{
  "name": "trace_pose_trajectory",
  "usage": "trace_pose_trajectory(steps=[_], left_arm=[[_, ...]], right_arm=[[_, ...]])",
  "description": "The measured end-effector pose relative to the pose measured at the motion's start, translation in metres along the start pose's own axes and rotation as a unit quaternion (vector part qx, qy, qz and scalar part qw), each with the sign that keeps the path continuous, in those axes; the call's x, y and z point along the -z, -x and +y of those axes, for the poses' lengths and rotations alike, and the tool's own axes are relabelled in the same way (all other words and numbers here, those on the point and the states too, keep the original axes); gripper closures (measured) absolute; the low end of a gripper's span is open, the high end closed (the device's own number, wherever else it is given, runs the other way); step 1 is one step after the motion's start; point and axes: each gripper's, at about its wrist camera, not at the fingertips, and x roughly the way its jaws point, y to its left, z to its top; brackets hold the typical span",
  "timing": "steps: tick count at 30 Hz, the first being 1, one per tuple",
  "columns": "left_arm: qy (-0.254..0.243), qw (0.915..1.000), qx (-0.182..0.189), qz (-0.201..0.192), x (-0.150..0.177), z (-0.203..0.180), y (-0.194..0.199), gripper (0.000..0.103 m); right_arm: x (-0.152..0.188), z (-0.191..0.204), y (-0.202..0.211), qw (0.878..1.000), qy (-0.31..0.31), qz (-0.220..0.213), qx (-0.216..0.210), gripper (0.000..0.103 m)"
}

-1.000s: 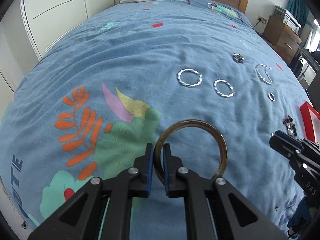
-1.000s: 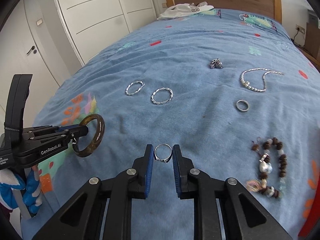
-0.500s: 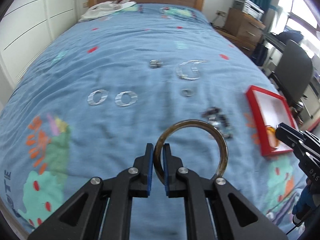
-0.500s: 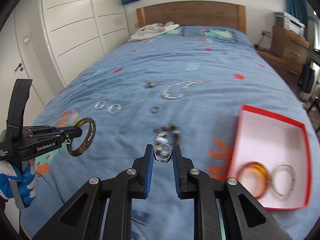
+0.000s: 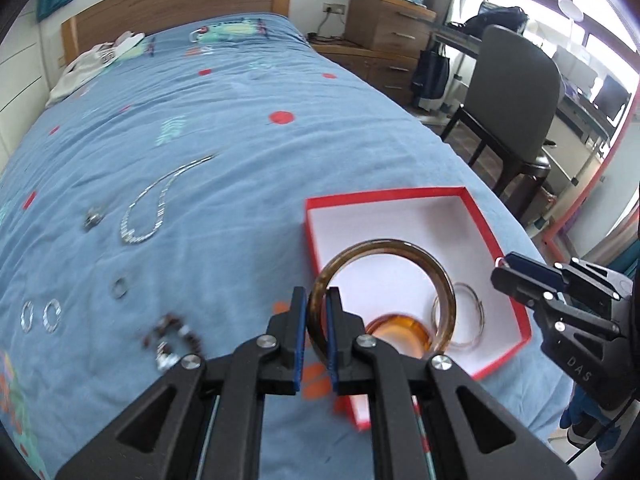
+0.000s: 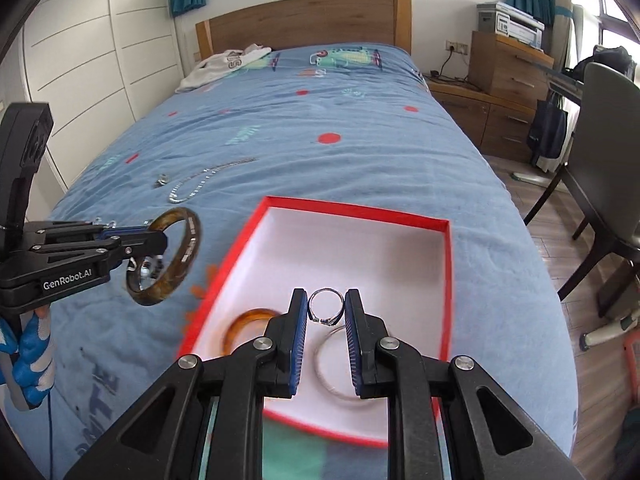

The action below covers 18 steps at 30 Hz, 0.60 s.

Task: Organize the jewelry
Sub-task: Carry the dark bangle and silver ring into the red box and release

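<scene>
Our left gripper (image 5: 317, 334) pinches a translucent brown bangle (image 5: 400, 249) above the red box (image 5: 496, 240); our right gripper (image 6: 326, 326) clamps a thin silver ring (image 6: 326, 306) over it. Only the left view shows the beaded bracelet (image 5: 176, 336).

A home bedroom is shown: a bed (image 6: 320, 152) with wooden headboard (image 6: 304, 20), white wardrobe doors (image 6: 100, 60), drawers (image 6: 508, 68) alongside.
</scene>
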Motion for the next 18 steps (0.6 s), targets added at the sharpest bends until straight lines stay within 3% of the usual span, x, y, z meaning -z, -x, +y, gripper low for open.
trace_pose_trajectory(steps=[10,18], left_arm=[[-0.070,0.9948,-0.050,0.054,-0.025,-0.034,-0.103,0.095],[-0.083,0.9928,-0.058,0.064,-0.025,-0.035,-0.125,0.094]], right_arm=[[-0.023,-0.043,-0.083,0.996,0.044,0.066,-0.027,0.084],[-0.019,-0.038,-0.112,0.988,0.108,0.108,-0.014,0.084]])
